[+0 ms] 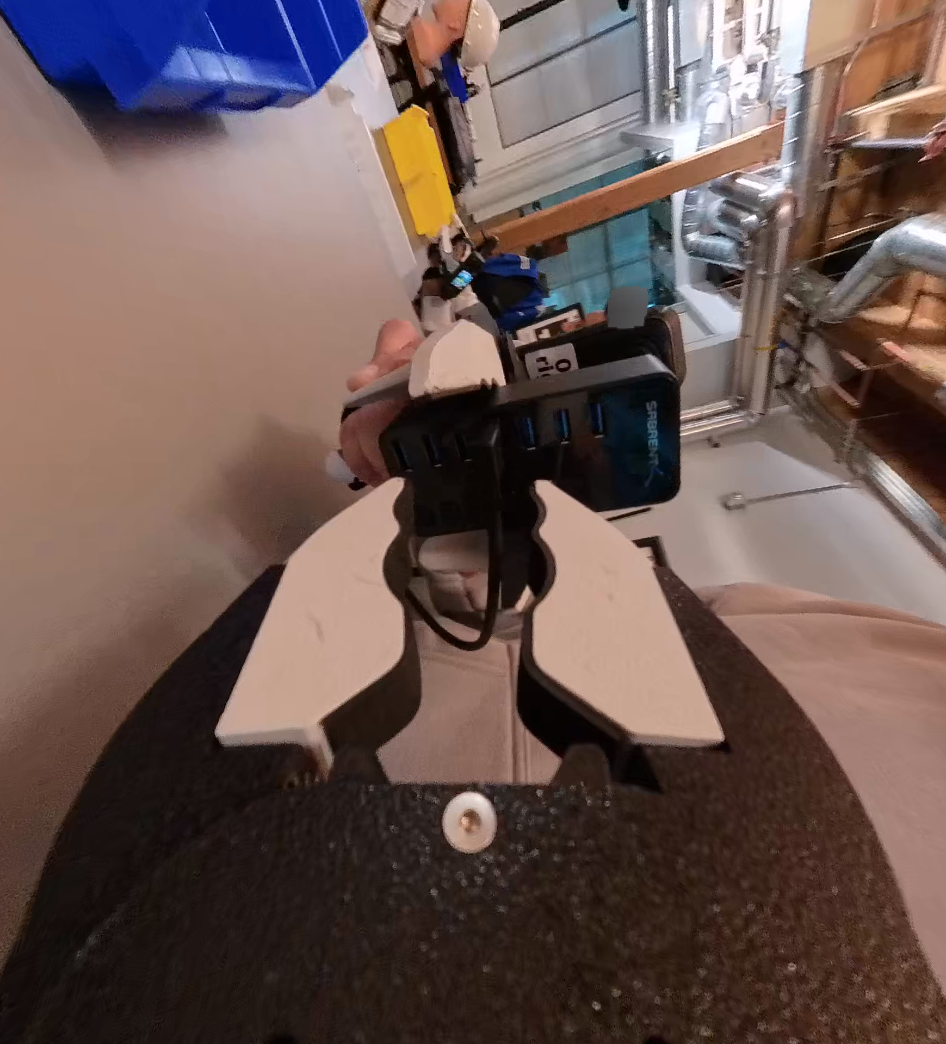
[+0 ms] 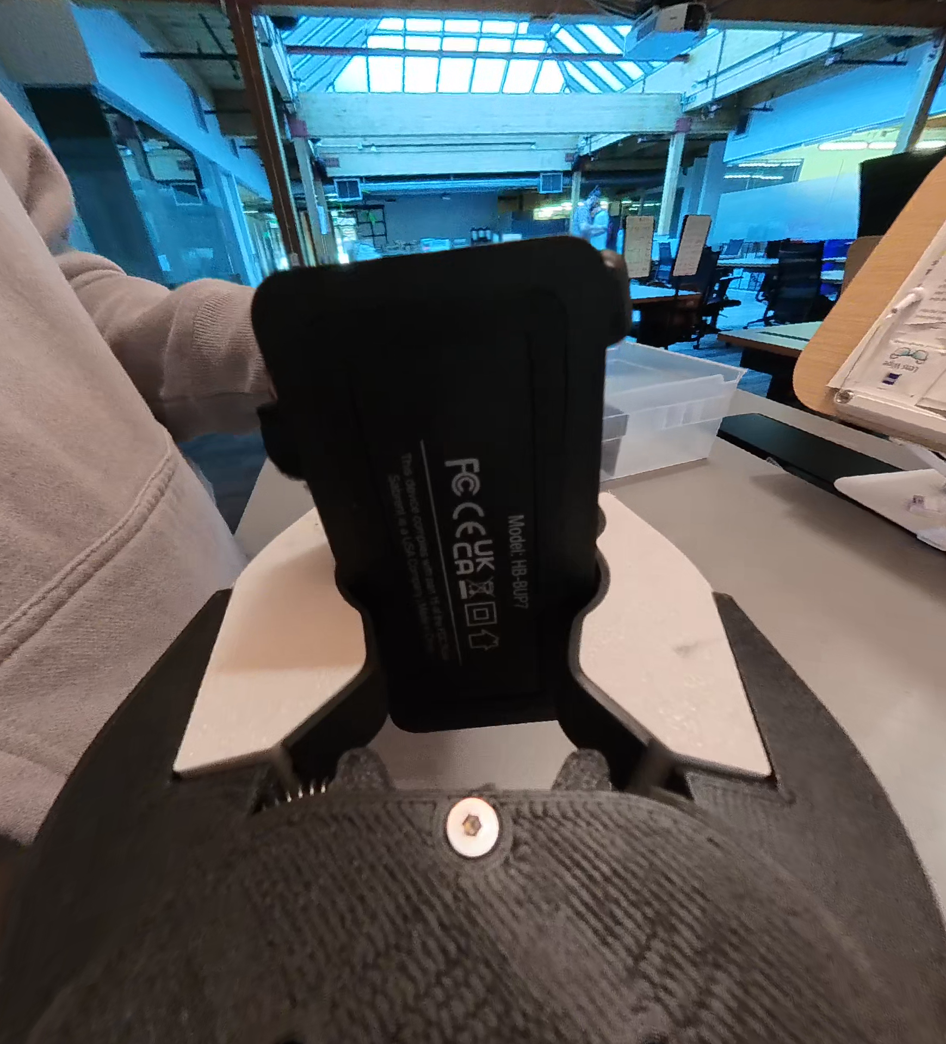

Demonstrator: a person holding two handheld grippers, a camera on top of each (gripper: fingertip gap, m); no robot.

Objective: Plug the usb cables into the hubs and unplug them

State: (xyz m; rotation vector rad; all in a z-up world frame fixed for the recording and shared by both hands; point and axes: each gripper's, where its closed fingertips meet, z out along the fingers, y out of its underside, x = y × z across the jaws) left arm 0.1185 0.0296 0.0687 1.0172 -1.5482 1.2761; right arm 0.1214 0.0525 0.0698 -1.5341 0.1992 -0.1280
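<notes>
Black USB hub [image 2: 436,452] sits clamped between your right gripper [image 2: 467,570] fingers, label side to the camera, held in the air above the grey table [image 2: 798,621]. In the left wrist view the hub [image 1: 617,440] runs from 9 to 3 o'clock, port row facing you, with the right gripper's white fingertip [image 1: 453,361] at 12 o'clock on its edge. Your left gripper [image 1: 467,508] is pinched on a black USB plug [image 1: 453,497] that meets the port row; its thin cable [image 1: 476,616] loops back between the fingers. Seating depth is hidden, can't tell. Risks: with both pieces held in the air, an angled push or pull could jam the plug or twist the hub in its grip, and the slack loop could snag on a finger.
</notes>
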